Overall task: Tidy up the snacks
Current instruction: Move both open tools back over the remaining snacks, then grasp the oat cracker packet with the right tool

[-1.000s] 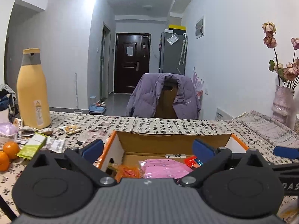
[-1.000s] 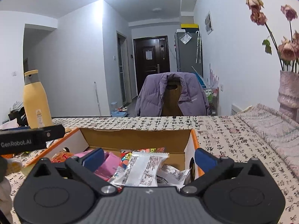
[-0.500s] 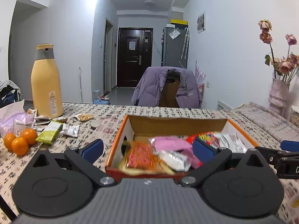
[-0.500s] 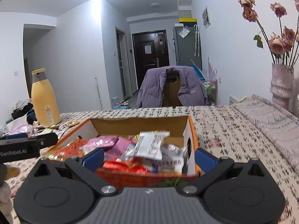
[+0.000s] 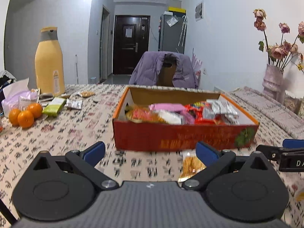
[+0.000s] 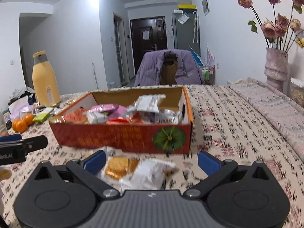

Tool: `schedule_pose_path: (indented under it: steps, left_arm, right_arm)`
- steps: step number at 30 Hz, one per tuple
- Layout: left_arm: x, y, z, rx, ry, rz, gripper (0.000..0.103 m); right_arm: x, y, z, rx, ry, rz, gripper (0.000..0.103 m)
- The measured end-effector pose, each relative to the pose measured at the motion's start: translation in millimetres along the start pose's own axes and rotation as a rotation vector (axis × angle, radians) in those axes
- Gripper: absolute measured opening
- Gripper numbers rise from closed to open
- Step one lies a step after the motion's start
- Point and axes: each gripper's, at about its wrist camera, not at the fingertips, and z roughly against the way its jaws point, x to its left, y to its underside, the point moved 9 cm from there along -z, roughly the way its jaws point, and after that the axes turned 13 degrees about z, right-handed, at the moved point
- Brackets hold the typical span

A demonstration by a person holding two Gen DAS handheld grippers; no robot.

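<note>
A red cardboard box point(image 5: 182, 134) point(image 6: 121, 134) full of mixed snack packets stands on the patterned tablecloth. My left gripper point(image 5: 150, 152) hovers open just before the box's near wall, nothing between its fingers. My right gripper point(image 6: 152, 160) is open too, in front of the box. Two loose packets lie on the cloth by it: a gold cracker pack point(image 6: 118, 166) and a white packet point(image 6: 150, 172). The gold pack point(image 5: 191, 163) also shows in the left wrist view. More loose packets point(image 5: 74, 103) lie at the far left.
A tall yellow bottle point(image 5: 49, 60) stands at the back left, with three oranges point(image 5: 24, 114) and a plastic bag point(image 5: 19, 96) near it. A vase of dried roses point(image 6: 276, 68) is at the far right. A chair with a purple jacket point(image 5: 165, 68) stands behind the table.
Both grippers have drawn back from over the box and toward the near side. The box's front wall and the loose packets before it have come into view.
</note>
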Motion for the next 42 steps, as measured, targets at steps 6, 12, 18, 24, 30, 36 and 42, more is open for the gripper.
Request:
schedule_pose_path:
  steps: [6, 12, 18, 24, 30, 36, 42]
  left_arm:
    - [11, 23, 4, 0.059, -0.001, 0.001, 0.103]
    - [13, 35, 7, 0.088, -0.002, 0.008, 0.103]
    - [8, 46, 11, 0.096, 0.002, -0.003, 0.103]
    - [5, 52, 12, 0.11, 0.015, -0.01, 0.103]
    - [9, 53, 13, 0.113, 0.015, 0.0, 0.103]
    - [12, 53, 13, 0.118, 0.013, 0.014, 0.103]
    - [10, 53, 15, 0.114, 0.024, 0.009, 0.103]
  right_arm:
    - [2, 29, 0, 0.074, -0.001, -0.004, 0.103]
    - [17, 45, -9, 0.133, -0.023, -0.011, 0.103]
    - [36, 52, -21, 0.177, -0.033, -0.011, 0.103]
    - [36, 55, -21, 0.191, 0.006, -0.004, 0.103]
    - [34, 62, -9, 0.178, 0.022, 0.033, 0.091]
    - [30, 64, 8, 0.139, 0.006, 0.054, 0.049]
    - [26, 63, 20, 0.087, -0.017, 0.034, 0.041]
